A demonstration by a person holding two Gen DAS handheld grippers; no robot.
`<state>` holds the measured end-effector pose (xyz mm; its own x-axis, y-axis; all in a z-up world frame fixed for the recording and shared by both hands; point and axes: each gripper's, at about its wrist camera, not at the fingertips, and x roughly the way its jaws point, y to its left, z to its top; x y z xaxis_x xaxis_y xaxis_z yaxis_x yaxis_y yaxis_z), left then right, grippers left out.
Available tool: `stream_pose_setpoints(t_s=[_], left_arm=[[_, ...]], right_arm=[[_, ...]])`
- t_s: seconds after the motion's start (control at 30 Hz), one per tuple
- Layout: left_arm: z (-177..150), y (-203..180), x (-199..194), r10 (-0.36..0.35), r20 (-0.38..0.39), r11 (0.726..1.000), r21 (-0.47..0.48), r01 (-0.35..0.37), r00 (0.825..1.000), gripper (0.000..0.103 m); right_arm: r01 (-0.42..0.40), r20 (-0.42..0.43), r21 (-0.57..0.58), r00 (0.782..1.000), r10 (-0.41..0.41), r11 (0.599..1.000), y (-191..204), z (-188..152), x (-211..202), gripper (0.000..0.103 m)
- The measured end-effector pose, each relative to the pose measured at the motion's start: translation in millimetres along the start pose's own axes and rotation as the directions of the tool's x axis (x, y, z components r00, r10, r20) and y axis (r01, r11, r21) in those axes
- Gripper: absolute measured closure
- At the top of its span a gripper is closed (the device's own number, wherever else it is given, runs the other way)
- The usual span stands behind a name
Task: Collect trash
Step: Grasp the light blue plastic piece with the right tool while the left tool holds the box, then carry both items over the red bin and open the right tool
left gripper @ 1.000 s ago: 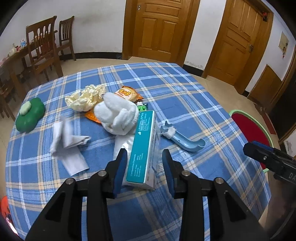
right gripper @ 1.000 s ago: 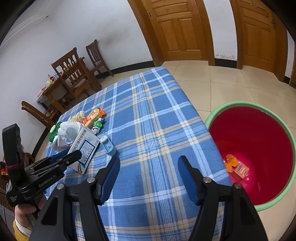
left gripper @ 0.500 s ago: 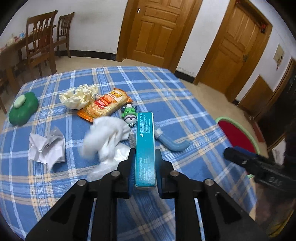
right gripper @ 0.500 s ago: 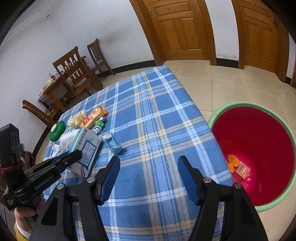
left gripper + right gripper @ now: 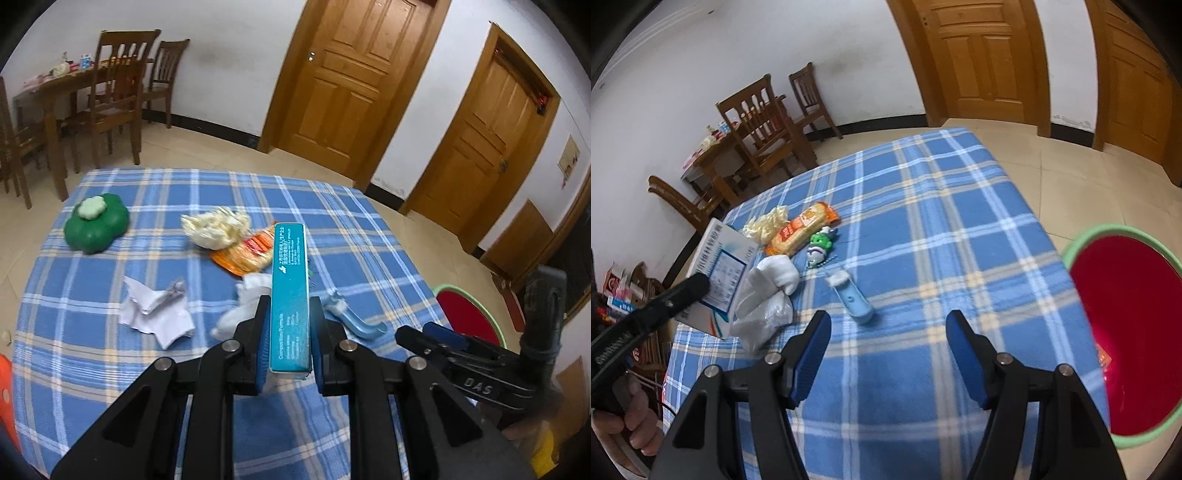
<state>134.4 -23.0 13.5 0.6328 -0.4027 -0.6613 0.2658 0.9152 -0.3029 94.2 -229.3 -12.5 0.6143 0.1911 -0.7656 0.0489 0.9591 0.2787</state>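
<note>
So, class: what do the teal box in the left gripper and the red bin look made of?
Teal box: printed cardboard, judging by crisp folded edges and a faint sheen.
Red bin: probably moulded plastic, glossy and smooth, with a green rim.

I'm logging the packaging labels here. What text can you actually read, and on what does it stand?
"Composition/Formula": teal box, on its narrow side, clamped in the left gripper.
"DAS": right gripper, on its black body.
Snack packet print, the box's smaller lines and its table panel: too blurred.
</note>
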Motion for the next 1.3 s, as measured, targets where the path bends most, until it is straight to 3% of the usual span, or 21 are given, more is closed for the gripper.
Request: stream_pose_setpoints(t_s=[0.07,0.37,0.5,0.83,1.3], left_arm=[[0.3,3.6,-1.1,0.026,0.01,1.0,0.0,-0.026,1.0,0.085],[-3.0,17.2,7.4,0.08,-0.001,0.997,-0.019,-0.08,0.997,0.085],[-4.6,17.4,9.1,0.076,-0.006,0.997,-0.022,-0.076,0.997,0.085],[-7.2,7.4,4.3,0.053,-0.003,0.998,-0.015,-0.053,0.999,0.085],[-10.1,-35.7,-1.1,-0.034,-0.016,0.998,0.045,0.034,0.999,0.084]], right_arm=[[-0.003,-0.009,-0.013,1.0,0.003,1.0,4.3,2.4,8.7,0.036],[-0.022,-0.07,-0.062,0.997,0.018,0.998,15.2,3.5,42.0,0.061],[-0.039,-0.068,-0.085,0.997,0.033,0.996,19.2,1.2,44.1,0.081],[-0.049,-0.004,-0.09,0.999,0.049,0.995,19.4,-5.3,19.0,0.082],[-0.02,0.093,0.016,0.995,0.019,1.0,-20.7,-21.1,-39.3,0.082]])
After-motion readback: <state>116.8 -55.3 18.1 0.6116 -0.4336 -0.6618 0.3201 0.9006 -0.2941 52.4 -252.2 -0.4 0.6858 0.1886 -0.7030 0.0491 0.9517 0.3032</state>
